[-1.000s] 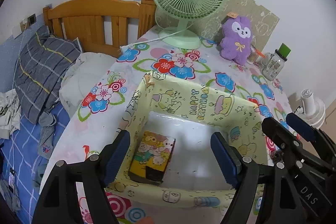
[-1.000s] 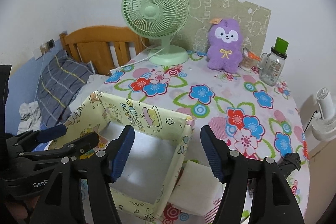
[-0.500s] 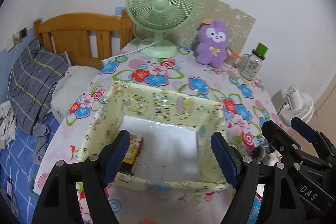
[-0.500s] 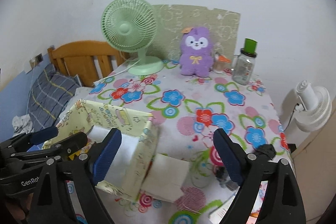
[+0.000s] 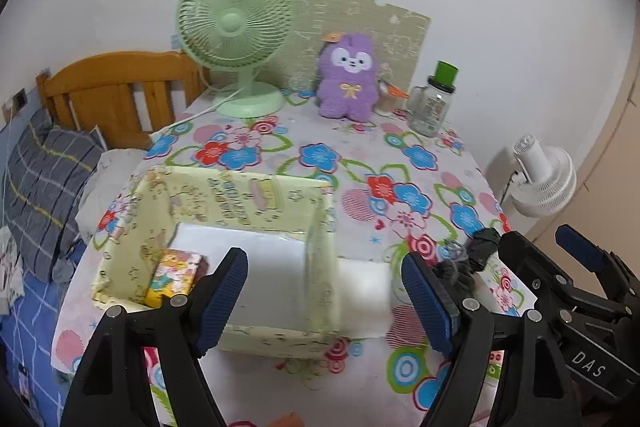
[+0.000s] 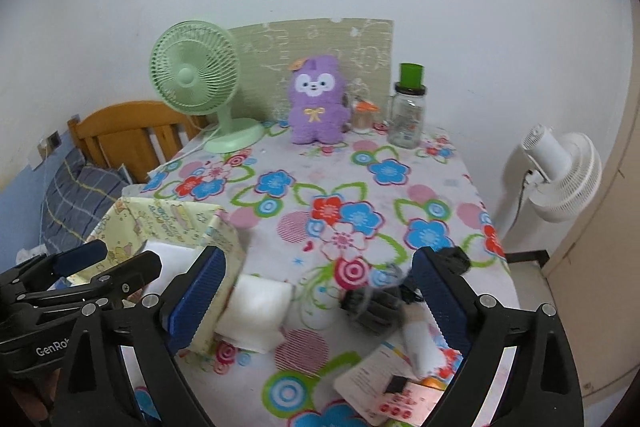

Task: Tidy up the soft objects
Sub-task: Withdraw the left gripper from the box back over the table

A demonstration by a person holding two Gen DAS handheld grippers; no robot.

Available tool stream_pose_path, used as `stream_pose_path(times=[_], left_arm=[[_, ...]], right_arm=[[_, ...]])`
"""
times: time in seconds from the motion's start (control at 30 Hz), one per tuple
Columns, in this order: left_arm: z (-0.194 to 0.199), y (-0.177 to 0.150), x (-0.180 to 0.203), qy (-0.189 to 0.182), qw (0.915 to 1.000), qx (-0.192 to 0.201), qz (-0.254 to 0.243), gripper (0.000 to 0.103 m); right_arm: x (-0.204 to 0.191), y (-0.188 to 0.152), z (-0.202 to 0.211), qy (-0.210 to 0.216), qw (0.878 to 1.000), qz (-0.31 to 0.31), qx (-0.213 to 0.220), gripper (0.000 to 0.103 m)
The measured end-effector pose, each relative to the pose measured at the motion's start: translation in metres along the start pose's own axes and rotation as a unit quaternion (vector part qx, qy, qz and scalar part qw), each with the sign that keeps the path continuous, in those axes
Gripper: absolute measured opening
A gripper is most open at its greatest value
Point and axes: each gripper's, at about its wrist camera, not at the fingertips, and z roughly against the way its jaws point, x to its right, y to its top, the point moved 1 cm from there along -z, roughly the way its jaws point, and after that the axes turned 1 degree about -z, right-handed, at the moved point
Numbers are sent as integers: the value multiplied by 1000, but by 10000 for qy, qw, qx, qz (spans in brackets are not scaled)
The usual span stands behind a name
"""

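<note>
White soft pad (image 6: 256, 311) lying flat on flowered table (image 6: 420, 195), touching yellow box (image 5: 240, 203), low between right tongs (image 6: 316, 303), jaws opening, empty, left tongs (image 5: 324, 299) wide, empty, over box

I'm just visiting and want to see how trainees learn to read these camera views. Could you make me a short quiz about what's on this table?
1. True or false: the purple plush toy lies inside the yellow storage box.
2. What stands directly left of the plush toy at the back of the table: A) green desk fan, B) white fan, C) glass jar?
3. Fill in: the only item inside the box is a small colourful ____, in its near-left corner.

Key
1. False; it sits upright against the wall.
2. A.
3. Packet.
</note>
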Motion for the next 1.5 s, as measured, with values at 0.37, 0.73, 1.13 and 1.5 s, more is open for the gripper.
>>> stream_pose_path(times=[0.37,0.73,1.13,1.5], left_arm=[[-6,-9,44,-175,9992,-86,-335,81],[-19,-22,77,-372,9973,-261,-569,81],[-47,-42,102,-487,9940,-652,-733,82],[-68,-66,116,-587,9884,-1040,-933,82]], right_arm=[[44,-16,13,-233,9993,-295,-16,98],[80,-33,19,-509,9971,-550,-115,98],[112,-56,7,-734,9933,-809,-390,98],[131,-79,-7,-869,9900,-851,-718,98]])
